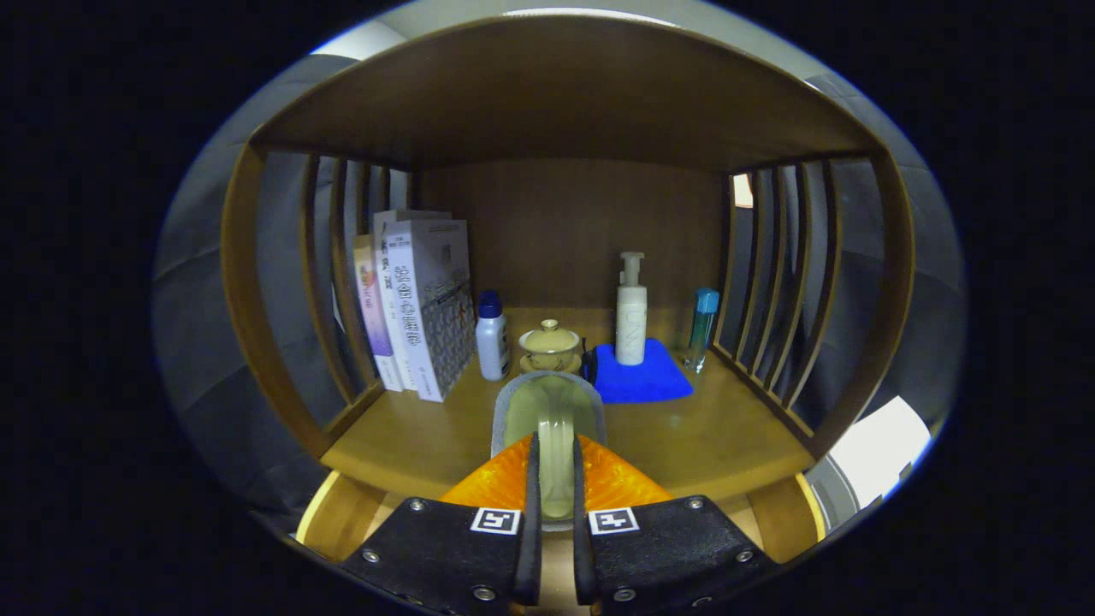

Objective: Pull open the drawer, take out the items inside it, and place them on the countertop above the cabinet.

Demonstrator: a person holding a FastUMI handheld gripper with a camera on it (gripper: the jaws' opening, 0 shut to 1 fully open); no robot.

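Gripper nearly closed, both fingers pinching the handle of a pale green cup, held just above the countertop's front edge. Cup's base hidden behind fingers. Lidded teacup beyond, partly blocked.

Gripper clamped on cup handle, above countertop.

Books, lidded teacup, blue cloth, three bottles
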